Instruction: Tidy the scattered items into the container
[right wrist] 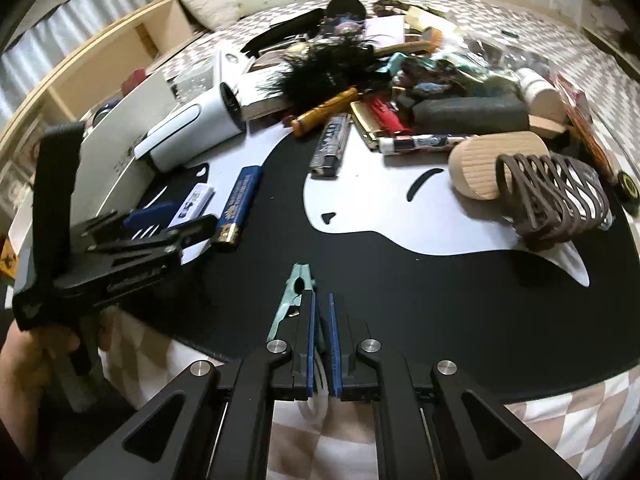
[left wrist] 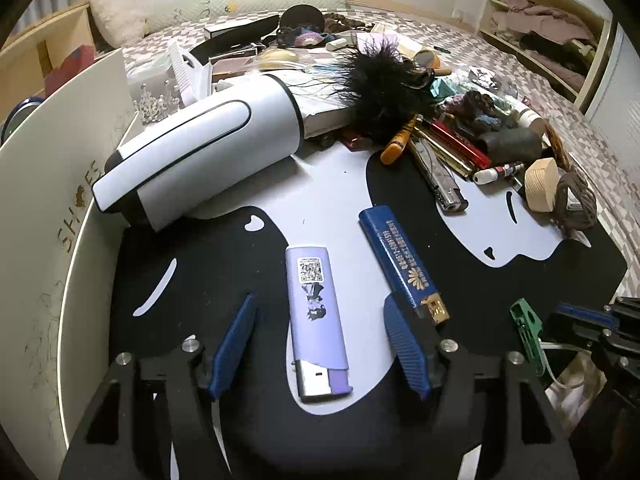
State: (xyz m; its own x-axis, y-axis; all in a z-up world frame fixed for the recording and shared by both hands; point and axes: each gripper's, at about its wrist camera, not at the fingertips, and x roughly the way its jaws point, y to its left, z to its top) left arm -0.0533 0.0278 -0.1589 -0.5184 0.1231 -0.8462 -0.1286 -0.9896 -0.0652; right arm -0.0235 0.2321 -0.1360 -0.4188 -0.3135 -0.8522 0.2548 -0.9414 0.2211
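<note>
From the left wrist view, the left gripper (left wrist: 320,344) has its jaws standing apart, straddling the lilac lighter (left wrist: 318,322), which lies flat on the black-and-white mat (left wrist: 208,264). The pads do not press on it; there is clear mat on either side. Its long axis runs from six to twelve o'clock, along the fingers, with the metal head at the six end, so closing would meet its two long flanks. The blue lighter (left wrist: 402,258) lies just beside it at one o'clock, its gold end tucked against the right-hand finger (left wrist: 406,346), which could get caught in the squeeze. The white box (left wrist: 60,200), likely the container, stands at nine o'clock. From the right wrist view, the right gripper (right wrist: 320,344) is pinched nearly shut on a green clip (right wrist: 290,300), which juts out towards eleven o'clock; how firm the hold is, the angle leaves unsure. The left gripper shows at nine o'clock, over the lilac lighter, so the left hand is much the nearer.
</note>
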